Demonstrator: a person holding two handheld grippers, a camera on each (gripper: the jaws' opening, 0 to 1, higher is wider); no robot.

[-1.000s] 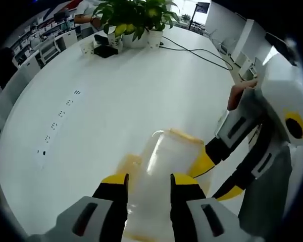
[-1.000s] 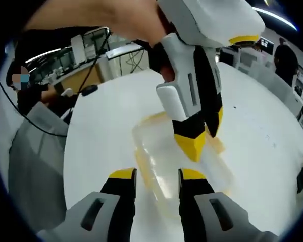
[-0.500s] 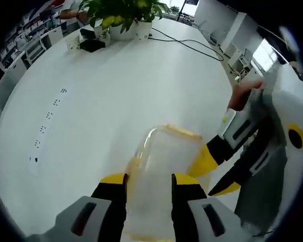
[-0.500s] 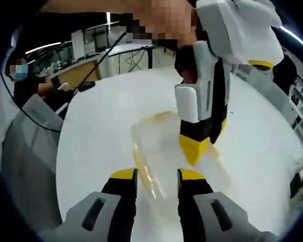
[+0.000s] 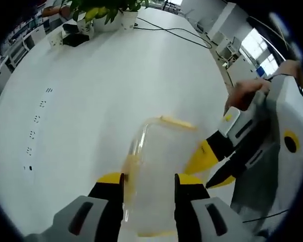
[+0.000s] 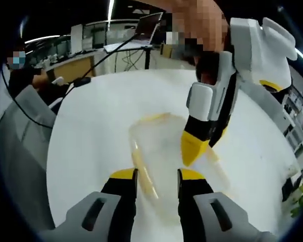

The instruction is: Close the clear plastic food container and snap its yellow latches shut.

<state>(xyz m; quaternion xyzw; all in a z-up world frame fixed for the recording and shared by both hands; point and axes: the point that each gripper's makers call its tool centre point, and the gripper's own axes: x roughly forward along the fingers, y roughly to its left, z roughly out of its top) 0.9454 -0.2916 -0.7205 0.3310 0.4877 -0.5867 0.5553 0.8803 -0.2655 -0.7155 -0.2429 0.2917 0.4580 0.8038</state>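
Observation:
The clear plastic container (image 5: 161, 146) lies on the white table (image 5: 91, 101), with a yellow latch (image 5: 178, 122) along its far edge and another (image 5: 129, 166) at its left side. My left gripper (image 5: 150, 180) hovers over it, jaws apart, the container's near end between them. My right gripper (image 5: 212, 169) reaches in from the right, its yellow tips at the container's right side. In the right gripper view, the container (image 6: 159, 136) sits just ahead of my right gripper (image 6: 156, 175), which is open over a yellow latch strip (image 6: 144, 174). The left gripper (image 6: 204, 143) points down onto the container's right part.
Potted plants (image 5: 106, 10) and a black cable (image 5: 177, 33) are at the table's far end, and socket plates (image 5: 38, 121) run along its left. A person (image 6: 20, 75) sits beyond the table edge, near a laptop (image 6: 146, 22). A hand (image 5: 245, 93) holds the right gripper.
Both views have shifted with the hands. The left gripper has drawn in closer over the container. The right gripper's tips stay at its right side, and the container has not visibly moved.

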